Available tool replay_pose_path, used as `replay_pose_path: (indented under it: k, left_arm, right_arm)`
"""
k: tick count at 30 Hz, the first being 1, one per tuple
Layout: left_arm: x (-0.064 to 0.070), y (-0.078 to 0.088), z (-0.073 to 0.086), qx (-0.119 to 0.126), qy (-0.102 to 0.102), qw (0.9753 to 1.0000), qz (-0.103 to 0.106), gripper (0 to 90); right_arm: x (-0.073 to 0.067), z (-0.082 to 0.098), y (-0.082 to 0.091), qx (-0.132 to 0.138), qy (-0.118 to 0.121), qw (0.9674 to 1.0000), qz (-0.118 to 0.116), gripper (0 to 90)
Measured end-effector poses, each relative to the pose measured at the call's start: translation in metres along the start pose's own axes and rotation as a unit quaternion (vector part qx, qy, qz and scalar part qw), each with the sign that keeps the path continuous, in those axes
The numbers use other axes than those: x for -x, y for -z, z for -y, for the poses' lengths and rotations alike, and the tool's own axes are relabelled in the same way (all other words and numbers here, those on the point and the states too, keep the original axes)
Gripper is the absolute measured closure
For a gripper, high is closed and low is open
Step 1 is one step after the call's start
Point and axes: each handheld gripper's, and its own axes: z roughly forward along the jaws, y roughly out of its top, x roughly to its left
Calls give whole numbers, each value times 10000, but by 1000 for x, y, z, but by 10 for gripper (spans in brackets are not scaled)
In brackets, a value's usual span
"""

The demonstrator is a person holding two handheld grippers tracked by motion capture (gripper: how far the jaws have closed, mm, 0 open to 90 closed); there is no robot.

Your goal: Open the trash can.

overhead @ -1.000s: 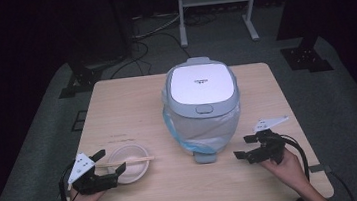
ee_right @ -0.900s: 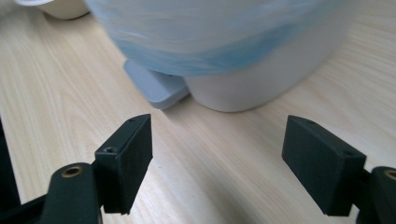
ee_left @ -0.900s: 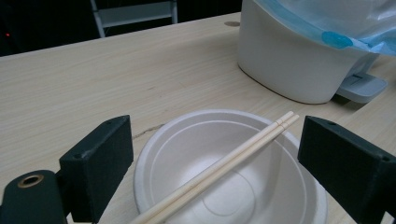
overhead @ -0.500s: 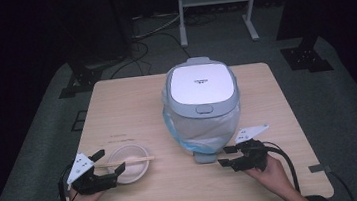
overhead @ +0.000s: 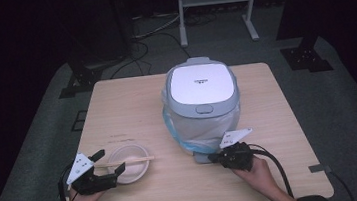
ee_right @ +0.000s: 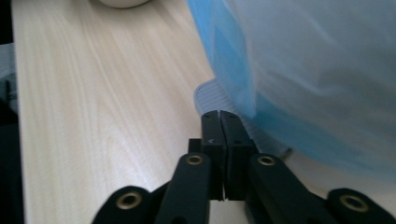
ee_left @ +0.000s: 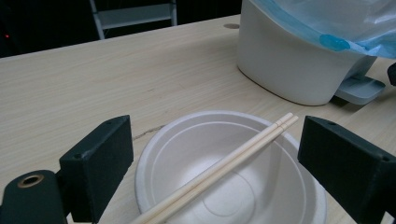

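Two grippers work near the desk's front edge in the high view. The left gripper [overhead: 107, 169] stands wide open around a white bowl [overhead: 128, 162] with chopsticks [overhead: 125, 161] laid across its rim, probably to steady it. The right gripper [overhead: 214, 156], jaws just closed on nothing, points at the rice cooker [overhead: 200, 85]; small lid print is unreadable.

Left gripper view: the open jaws flank the bowl without touching it.

Right gripper view: the shut jaws meet beside the blue plastic bag [ee_right: 299, 70], likely to press or nudge.
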Motion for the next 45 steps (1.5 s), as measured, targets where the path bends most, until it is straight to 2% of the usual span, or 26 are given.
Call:
replay_pose_path:
  k: [8,12,16,17,20,24,25,27,33,35,45]
  left_arm:
    - [0,0,0,11,-16,10000,33,96]
    - [0,0,1,10,-11,10000,30,96]
    - [0,0,1,10,-9,10000,36,96]
    - [0,0,1,9,-8,10000,39,96]
    - [0,0,1,-3,-22,10000,47,96]
    - [1,-1,1,-15,-28,10000,63,96]
    - [0,-1,1,-19,-37,10000,64,96]
    - [1,-1,1,-27,-40,10000,67,96]
    - [2,-3,2,-46,-36,9999,93,96]
    - [3,-3,2,-52,-54,9999,101,96]
    - [3,-3,2,-54,-64,9999,117,96]
  right_arm:
    - [-5,-6,-14,9,239,9990,384,896]
    - [-5,-8,-19,5,258,9987,443,896]
    - [-7,-11,-23,44,319,9976,606,896]
    - [-8,-12,-25,53,358,9969,705,896]
    - [-9,-12,-27,59,402,9962,768,896]
    - [-10,-11,-30,124,458,9936,1022,897]
    - [-9,-10,-30,155,534,9927,1075,897]
    - [-10,-8,-31,224,581,9917,1128,897]
    - [-9,-6,-32,291,574,9920,1087,897]
    - [-9,-2,-33,408,542,9911,1149,898]
    - [-11,2,-37,448,584,9895,1245,900]
